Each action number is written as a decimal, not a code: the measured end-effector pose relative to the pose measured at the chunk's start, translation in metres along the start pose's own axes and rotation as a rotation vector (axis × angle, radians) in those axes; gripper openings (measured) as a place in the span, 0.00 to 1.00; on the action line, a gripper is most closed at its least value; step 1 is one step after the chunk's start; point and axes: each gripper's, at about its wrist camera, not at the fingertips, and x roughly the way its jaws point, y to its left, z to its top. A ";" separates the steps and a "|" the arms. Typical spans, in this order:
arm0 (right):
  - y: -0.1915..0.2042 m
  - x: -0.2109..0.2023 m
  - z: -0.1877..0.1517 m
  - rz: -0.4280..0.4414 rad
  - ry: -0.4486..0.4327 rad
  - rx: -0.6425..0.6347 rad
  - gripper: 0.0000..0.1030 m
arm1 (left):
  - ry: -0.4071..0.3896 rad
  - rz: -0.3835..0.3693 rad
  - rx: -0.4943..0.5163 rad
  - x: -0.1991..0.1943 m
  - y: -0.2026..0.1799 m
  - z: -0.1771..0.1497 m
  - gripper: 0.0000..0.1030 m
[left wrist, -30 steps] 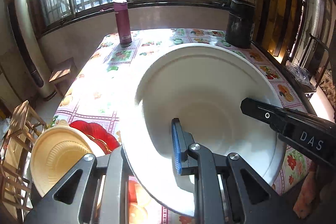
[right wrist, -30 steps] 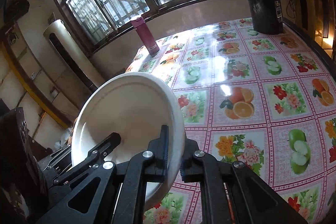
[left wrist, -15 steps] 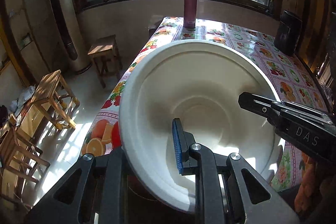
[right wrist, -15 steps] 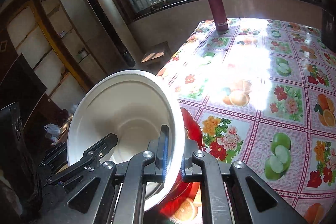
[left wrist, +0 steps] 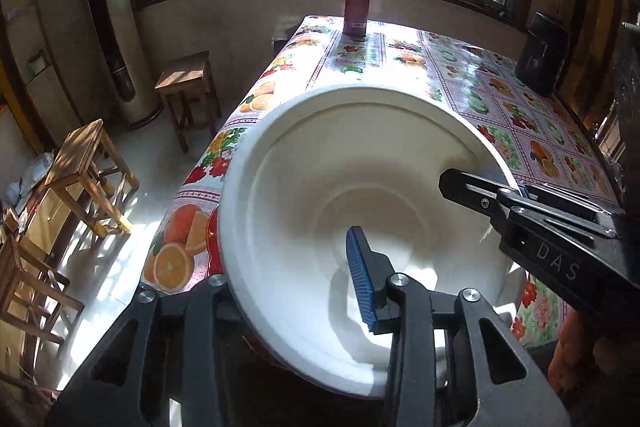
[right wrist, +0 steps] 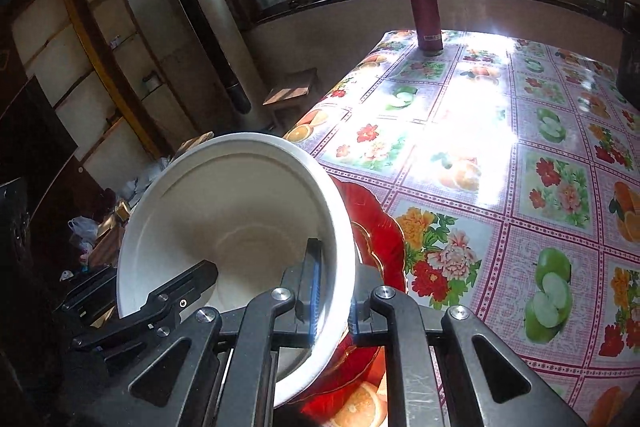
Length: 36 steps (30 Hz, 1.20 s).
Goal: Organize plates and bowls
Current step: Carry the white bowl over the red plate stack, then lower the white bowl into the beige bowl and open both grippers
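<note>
A large white bowl [left wrist: 320,163] is held tilted between both grippers over the table's near left corner. My left gripper [left wrist: 296,291] is shut on its near rim, the blue pad inside the bowl. My right gripper [right wrist: 332,287] is shut on the opposite rim; it shows in the left wrist view [left wrist: 520,207] at the right. In the right wrist view the white bowl [right wrist: 232,211] hangs just above a red plate [right wrist: 376,231] lying on the table. A sliver of the red plate [left wrist: 213,247] shows under the bowl's left edge.
The table [right wrist: 480,131] has a fruit-patterned cloth. A magenta flask [right wrist: 426,11] stands at its far edge and a dark canister [left wrist: 540,55] at the far right. Wooden stools [left wrist: 92,171] stand on the floor to the left, by a tall floor air conditioner [right wrist: 204,31].
Both grippers have carried the white bowl left and toward the table's near corner, lowering it over the red plate. The cream plate seen a second ago is out of view.
</note>
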 end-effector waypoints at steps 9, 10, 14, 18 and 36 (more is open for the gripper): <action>0.000 -0.020 -0.004 0.059 -0.076 -0.023 0.53 | -0.134 0.163 0.020 -0.032 0.007 -0.003 0.97; -0.002 -0.024 -0.004 0.063 -0.093 -0.019 0.58 | -0.145 0.173 0.010 -0.035 0.009 -0.003 1.00; -0.008 -0.038 -0.004 0.074 -0.130 -0.014 0.62 | -0.188 0.214 -0.007 -0.047 0.012 -0.003 1.00; -0.017 -0.048 -0.007 0.092 -0.140 0.015 0.67 | -0.208 0.246 -0.008 -0.054 0.003 -0.004 1.00; -0.054 -0.092 -0.036 0.152 -0.194 0.028 1.00 | -0.225 0.260 0.008 -0.069 -0.047 -0.009 1.00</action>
